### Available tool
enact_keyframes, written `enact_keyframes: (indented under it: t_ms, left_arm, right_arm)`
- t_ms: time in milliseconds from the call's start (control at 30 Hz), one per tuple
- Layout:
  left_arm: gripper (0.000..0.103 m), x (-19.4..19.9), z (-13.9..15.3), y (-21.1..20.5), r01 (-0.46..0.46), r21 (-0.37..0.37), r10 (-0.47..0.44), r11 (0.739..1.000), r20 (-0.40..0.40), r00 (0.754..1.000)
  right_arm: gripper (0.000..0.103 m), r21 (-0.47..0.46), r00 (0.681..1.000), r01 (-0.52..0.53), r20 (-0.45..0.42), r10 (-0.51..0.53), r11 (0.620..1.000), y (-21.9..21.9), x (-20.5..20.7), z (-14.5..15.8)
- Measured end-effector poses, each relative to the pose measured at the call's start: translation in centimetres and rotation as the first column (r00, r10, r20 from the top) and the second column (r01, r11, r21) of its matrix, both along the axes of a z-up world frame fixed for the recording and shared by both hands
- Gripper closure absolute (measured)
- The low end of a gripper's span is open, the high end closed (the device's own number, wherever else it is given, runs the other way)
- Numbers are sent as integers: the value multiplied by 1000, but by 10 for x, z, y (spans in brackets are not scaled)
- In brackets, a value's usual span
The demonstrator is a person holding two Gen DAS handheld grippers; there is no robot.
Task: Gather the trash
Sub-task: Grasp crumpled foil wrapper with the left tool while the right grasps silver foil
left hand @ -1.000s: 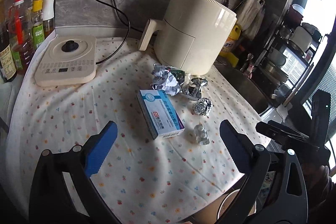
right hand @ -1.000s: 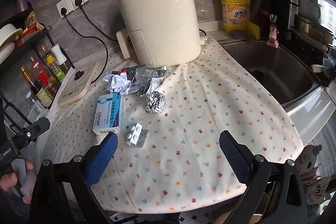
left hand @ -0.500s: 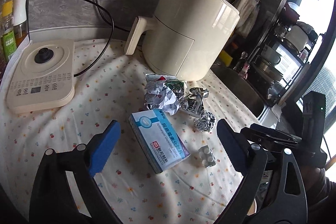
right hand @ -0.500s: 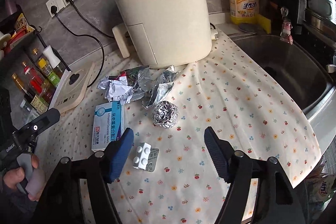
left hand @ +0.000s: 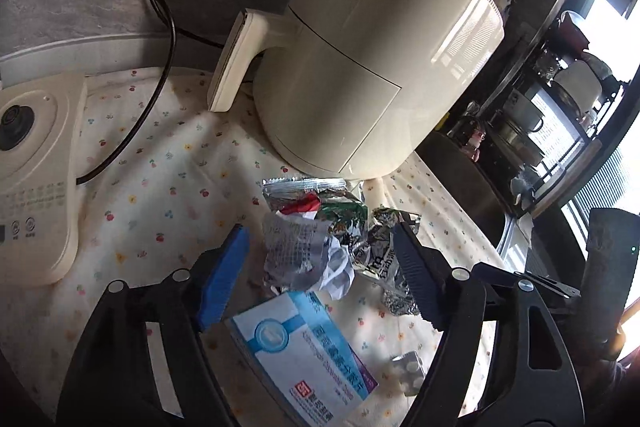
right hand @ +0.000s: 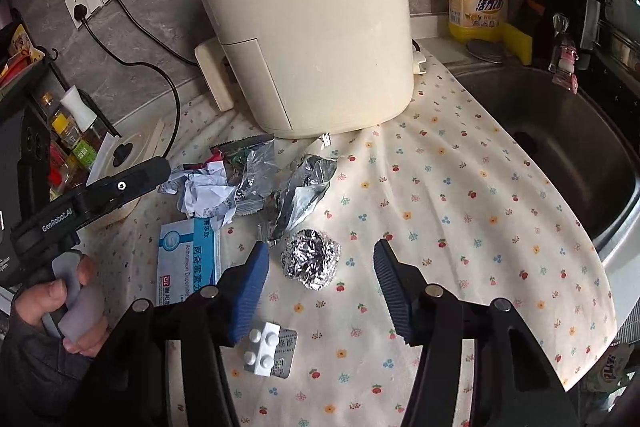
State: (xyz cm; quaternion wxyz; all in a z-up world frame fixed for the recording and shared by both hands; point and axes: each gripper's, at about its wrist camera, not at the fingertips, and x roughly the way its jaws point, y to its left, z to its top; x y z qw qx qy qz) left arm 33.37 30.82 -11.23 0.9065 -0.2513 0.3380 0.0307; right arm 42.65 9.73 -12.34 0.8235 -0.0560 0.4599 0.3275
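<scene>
Jaws of both the left gripper [left hand: 320, 279] and right gripper [right hand: 318, 289] closing, touching nothing, over the table [right hand: 460, 227]: one foil ball [right hand: 311, 264], one medicine box [right hand: 191, 259], one blister pack [right hand: 271, 351], several crumpled wrappers [right hand: 248, 187] beside one air fryer [right hand: 304, 19].

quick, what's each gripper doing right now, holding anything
Left gripper: jaws closing around the crumpled wrappers, pads not yet pressing, nothing held.
Right gripper: jaws closing around the foil ball, a gap on each side, nothing held.
</scene>
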Motion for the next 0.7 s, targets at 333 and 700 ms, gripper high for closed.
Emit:
enact_keyframes:
  t_ms: [333, 700]
  left_arm:
    - [80, -3, -3, 10, -24, 19, 25, 1000, -19, 1000]
    - [80, -58, 34, 17, -175, 58, 171, 983, 72, 983]
  right_arm:
    - [51, -20, 998, -54, -33, 53, 998, 51, 22, -14]
    - [102, -3, 996, -73, 49, 73, 997, 45, 25, 2]
